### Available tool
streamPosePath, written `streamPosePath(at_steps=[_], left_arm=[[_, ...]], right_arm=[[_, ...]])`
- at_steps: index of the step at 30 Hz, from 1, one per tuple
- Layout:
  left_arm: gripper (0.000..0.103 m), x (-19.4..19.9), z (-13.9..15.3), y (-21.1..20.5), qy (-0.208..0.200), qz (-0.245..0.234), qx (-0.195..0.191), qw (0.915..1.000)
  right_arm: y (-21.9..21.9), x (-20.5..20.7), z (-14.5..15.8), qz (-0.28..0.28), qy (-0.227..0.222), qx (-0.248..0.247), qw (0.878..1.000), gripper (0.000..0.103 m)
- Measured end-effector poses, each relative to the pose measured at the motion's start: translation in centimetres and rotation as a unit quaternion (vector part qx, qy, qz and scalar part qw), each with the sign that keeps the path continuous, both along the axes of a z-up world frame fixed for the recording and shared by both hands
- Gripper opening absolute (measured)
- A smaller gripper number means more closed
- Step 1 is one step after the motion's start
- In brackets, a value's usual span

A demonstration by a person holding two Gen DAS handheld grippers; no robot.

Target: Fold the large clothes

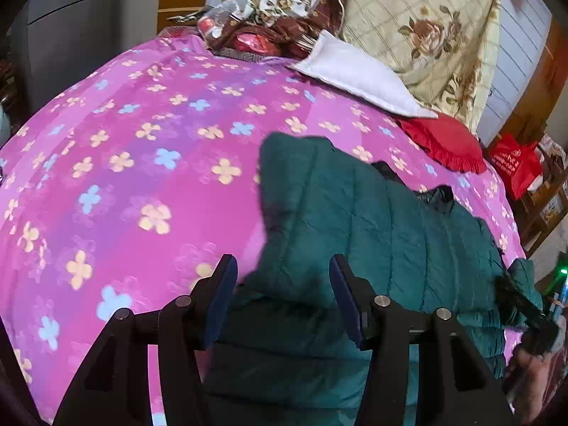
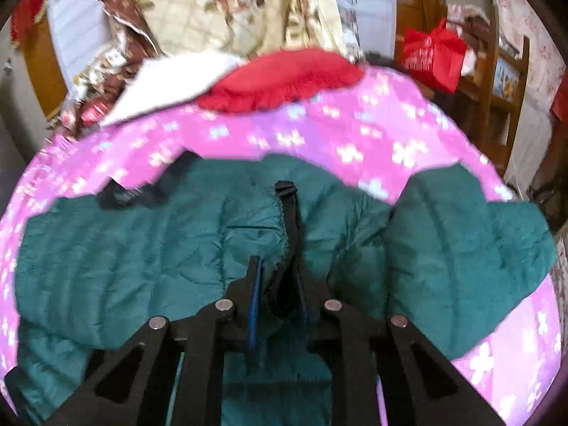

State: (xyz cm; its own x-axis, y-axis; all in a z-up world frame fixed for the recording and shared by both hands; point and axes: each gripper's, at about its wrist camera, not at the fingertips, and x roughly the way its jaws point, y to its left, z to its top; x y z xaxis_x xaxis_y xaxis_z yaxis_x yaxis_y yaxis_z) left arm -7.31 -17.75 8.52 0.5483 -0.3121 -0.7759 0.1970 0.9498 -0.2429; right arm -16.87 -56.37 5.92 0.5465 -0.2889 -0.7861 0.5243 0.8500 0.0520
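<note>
1. Low at 6 o'clock in its own view, the left gripper [image 1: 283,296] points forward over the green quilted jacket [image 1: 372,234], jaws spread wide with jacket fabric showing between them; whether the pads touch it cannot be told.
2. Likewise at 6 o'clock in its view, the right gripper [image 2: 278,284] has its jaws drawn close, pinching a folded edge of the green quilted jacket [image 2: 142,248] with its black trim [image 2: 289,209].
3. From the left camera, the right gripper [image 1: 525,305] appears at 4 o'clock at the jacket's edge.
4. Spread on the pink flowered bedsheet [image 1: 142,142], the jacket fills the lower middle.
5. Toward 1 o'clock lie a white cloth [image 1: 355,74], a red fringed cushion [image 1: 443,145] and a floral quilt [image 1: 426,28].
</note>
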Motion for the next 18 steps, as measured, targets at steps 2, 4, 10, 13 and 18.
streamPosePath(at_steps=[2, 4, 10, 13, 18], left_arm=[[0.033, 0.0, 0.0, -0.9, -0.002, -0.004, 0.004, 1.0000], [0.033, 0.1, 0.1, -1.6, -0.008, -0.006, 0.010, 0.9999], [0.033, 1.6, -0.1, -3.4, -0.020, 0.002, 0.021, 0.9996], [0.033, 2.6, -1.2, -4.5, -0.016, 0.008, 0.034, 0.9993], [0.033, 3.1, -3.1, -5.9, -0.017, 0.014, 0.070, 0.9973]], right_arm=[[-0.5, 0.8, -1.5, -0.002, 0.013, -0.002, 1.000, 0.017], [-0.3, 0.9, -1.6, 0.003, 0.020, -0.014, 1.000, 0.021], [1.2, -1.6, 2.8, 0.020, -0.015, -0.020, 0.999, 0.049], [3.2, -0.8, 4.4, 0.072, -0.033, -0.005, 0.997, 0.059], [6.2, 3.0, 2.7, 0.124, -0.011, 0.016, 0.992, 0.059]])
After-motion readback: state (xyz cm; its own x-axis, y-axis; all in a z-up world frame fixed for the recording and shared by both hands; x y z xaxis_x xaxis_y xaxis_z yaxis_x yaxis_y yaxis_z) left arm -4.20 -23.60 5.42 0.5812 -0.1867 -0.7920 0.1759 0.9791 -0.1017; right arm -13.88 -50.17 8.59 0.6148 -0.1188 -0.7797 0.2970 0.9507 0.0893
